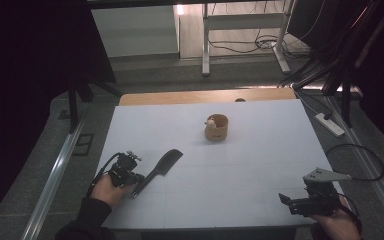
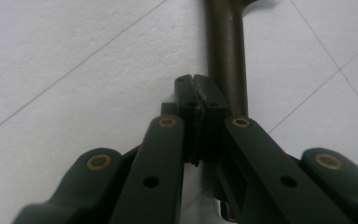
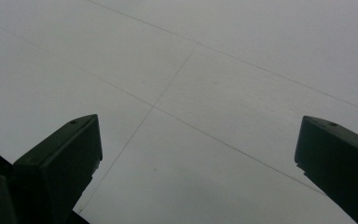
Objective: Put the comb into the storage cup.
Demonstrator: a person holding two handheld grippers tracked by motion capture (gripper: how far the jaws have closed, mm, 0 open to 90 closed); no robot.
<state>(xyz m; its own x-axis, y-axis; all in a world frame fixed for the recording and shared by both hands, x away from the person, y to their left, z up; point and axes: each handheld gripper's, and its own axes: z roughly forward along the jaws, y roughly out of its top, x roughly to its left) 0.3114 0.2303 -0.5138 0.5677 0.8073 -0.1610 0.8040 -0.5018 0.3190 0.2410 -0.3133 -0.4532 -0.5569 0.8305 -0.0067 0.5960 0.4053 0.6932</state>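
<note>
Comb (image 1: 162, 166) lies near the table's (image 1: 240, 195) left edge, toward the near-left corner. Long axis runs diagonally: handle end points at the near-left corner, toothed head points toward the far-right, roughly at the cup (image 1: 216, 127) standing well apart toward the far edge.

Left gripper (image 1: 136, 181) sits right at the handle end. In the left gripper view its jaws are pressed together, tips meeting, with the comb's handle (image 2: 227, 56) running just beside them and on ahead. From that view I judge the jaws are shut beside the handle, not around it; whether they touch it I cannot tell.

Right gripper (image 1: 286, 200) rests near the near-right corner, well apart from the comb. In the right gripper view its jaws stand wide apart over bare table, nothing between them.

My read: the left hand (image 1: 107, 189) is far nearer, and the handle lies almost in line with its jaws. Next move likely needs the jaws parted and shifted sideways onto the handle.
</note>
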